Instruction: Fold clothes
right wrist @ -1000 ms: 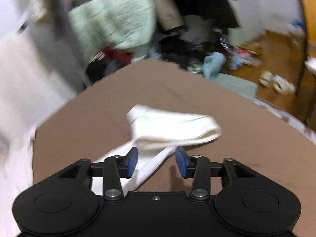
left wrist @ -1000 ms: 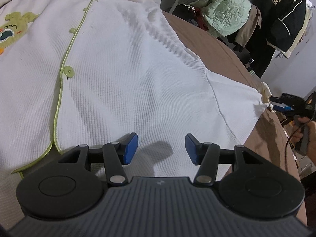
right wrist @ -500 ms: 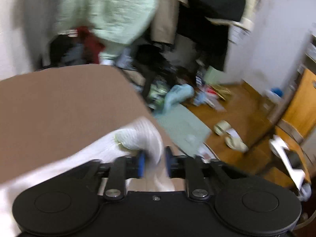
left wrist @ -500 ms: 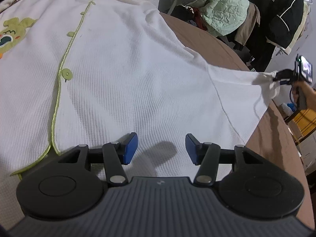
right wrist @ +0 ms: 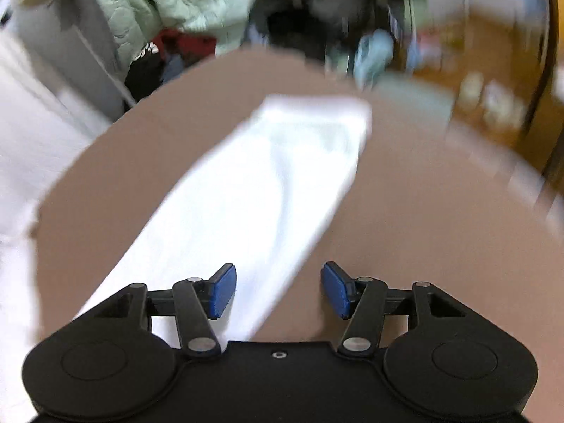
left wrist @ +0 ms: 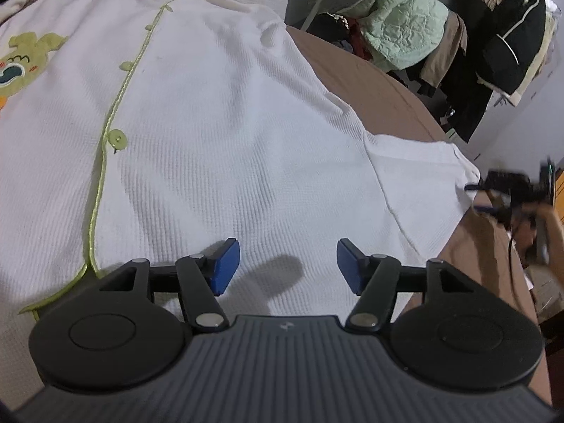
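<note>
Left wrist view showed the white shirt [left wrist: 218,148] spread flat, button side up, on the brown surface [left wrist: 380,98], likely laid out for folding. The left claw [left wrist: 287,268] angled down over its hem, jaws opening, nothing gripped. The right claw [right wrist: 278,290] pointed down along the straightened sleeve [right wrist: 268,183], jaws opening, cloth beneath them unpinched.

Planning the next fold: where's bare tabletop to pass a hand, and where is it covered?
Bare brown table lies right of the stretched sleeve, out to the far edge, plus a strip left of the sleeve. The white shirt covers the rest. Beyond the far edge, hanging jackets crowd the space.
</note>
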`<state>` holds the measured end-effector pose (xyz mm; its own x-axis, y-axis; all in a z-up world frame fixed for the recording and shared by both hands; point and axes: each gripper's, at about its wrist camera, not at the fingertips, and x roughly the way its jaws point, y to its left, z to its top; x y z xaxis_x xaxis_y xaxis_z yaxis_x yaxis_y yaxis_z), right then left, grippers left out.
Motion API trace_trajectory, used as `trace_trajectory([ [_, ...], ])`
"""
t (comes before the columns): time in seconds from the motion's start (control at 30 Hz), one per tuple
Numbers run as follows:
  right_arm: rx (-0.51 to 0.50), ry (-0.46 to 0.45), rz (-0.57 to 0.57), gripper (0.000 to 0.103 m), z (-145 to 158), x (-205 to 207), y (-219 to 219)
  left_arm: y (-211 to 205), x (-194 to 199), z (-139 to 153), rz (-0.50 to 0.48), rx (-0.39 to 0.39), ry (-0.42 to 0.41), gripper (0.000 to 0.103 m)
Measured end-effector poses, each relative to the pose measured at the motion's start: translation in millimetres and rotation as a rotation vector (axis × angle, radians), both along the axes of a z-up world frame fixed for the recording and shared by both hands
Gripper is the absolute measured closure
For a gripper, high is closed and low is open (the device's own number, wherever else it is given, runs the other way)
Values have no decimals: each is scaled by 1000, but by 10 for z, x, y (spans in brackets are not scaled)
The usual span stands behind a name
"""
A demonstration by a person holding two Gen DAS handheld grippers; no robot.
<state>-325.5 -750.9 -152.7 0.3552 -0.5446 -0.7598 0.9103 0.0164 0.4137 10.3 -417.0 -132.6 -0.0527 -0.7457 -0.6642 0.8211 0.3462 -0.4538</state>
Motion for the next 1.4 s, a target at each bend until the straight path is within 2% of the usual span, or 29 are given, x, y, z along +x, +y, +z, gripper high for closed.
trace_trajectory([
  [0.1,-54,-72,-23,35,-66,-35,257,-13,9,1,9,2,9,42],
  [0.17,-87,-69,-21,34,-88,-2,314,-42,-6,20,15,5,2,42],
  [0.3,-185,-44,-21,33,-152,146,150,-40,-65,39,2,23,-30,41],
  [0.33,-223,-27,-22,49,-167,205,83,-26,-68,28,0,26,-36,41],
  [0.37,-251,44,-25,89,-172,285,10,-13,-64,13,-2,28,-39,41],
  [0.4,-270,143,-31,102,-172,369,-65,1,-58,1,-3,30,-39,41],
  [0.43,-303,206,-32,102,-119,420,-109,14,-48,-3,0,34,-35,41],
  [0.5,-382,275,-37,102,70,459,-130,42,-31,18,6,35,-18,41],
  [0.6,-458,314,-87,103,386,295,-63,78,-26,74,-1,26,3,41],
  [0.7,-489,450,-201,103,510,19,-124,76,-55,62,-23,45,1,37],
  [0.73,-469,477,-233,102,497,-96,-188,64,-68,46,-28,58,-3,37],
  [0.83,-338,401,-215,100,343,-466,-373,32,-129,41,-48,73,-28,33],
  [0.87,-329,349,-227,94,327,-569,-343,18,-151,50,-56,72,-34,32],
  [0.9,-318,287,-231,93,310,-657,-302,4,-176,62,-65,69,-37,32],
  [0.97,-276,154,-183,84,258,-725,-240,-12,-239,94,-95,54,-35,32],
  [1.0,-249,95,-141,81,233,-711,-208,-17,-280,117,-115,43,-35,32],
  [1.1,-175,-48,9,63,166,-574,-94,-46,-466,207,-195,27,-81,32],
  [1.13,-150,-89,69,52,147,-499,-50,-64,-555,233,-229,30,-116,32],
  [1.17,-121,-136,124,46,120,-430,21,-79,-647,258,-263,34,-151,31],
  [1.2,-84,-190,170,45,74,-370,78,-87,-749,267,-301,41,-186,29],
  [1.27,-6,-301,250,41,-37,-258,151,-123,-905,228,-354,67,-228,19],
  [1.3,22,-335,271,39,-89,-203,192,-145,-972,188,-369,85,-242,17],
  [1.4,33,-335,244,36,-217,-132,180,-206,-1123,91,-369,138,-303,19],
])
